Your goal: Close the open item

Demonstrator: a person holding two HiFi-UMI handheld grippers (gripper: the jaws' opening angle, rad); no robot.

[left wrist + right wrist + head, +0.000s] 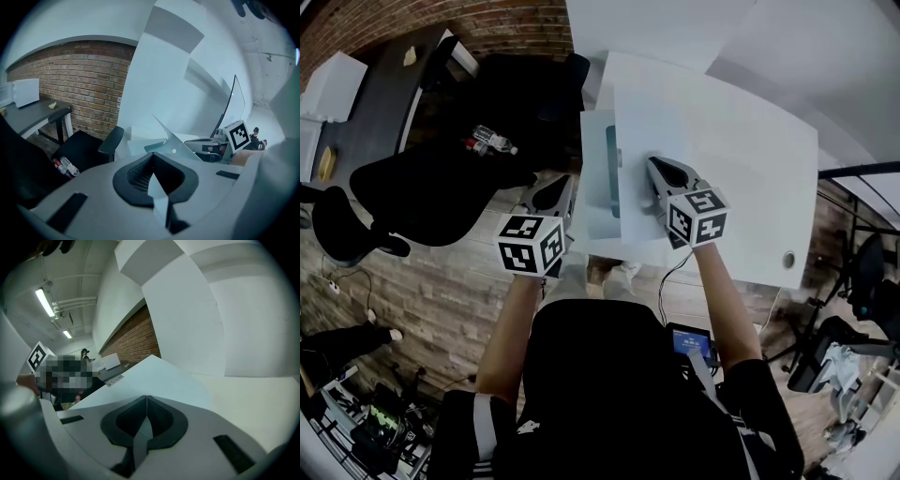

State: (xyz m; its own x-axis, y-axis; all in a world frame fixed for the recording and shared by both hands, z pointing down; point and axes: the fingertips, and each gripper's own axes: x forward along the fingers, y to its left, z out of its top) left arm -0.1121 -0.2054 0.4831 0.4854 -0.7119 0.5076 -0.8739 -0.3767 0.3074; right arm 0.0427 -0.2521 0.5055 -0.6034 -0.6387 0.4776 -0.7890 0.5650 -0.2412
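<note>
Laptop (598, 161), pale grey with its lid raised, lies just past both sets of jaws. The left gripper (152, 161) has its jaws pressed together with nothing in them, and its tip sits at seven o'clock of the laptop. The right gripper (146, 401) is closed and empty too, at three o'clock of the laptop, close to the lid. The laptop sits on the white table (741, 169) at its left edge, straight ahead of the person at twelve o'clock. A black chair (431, 192) stands off at nine o'clock.
</note>
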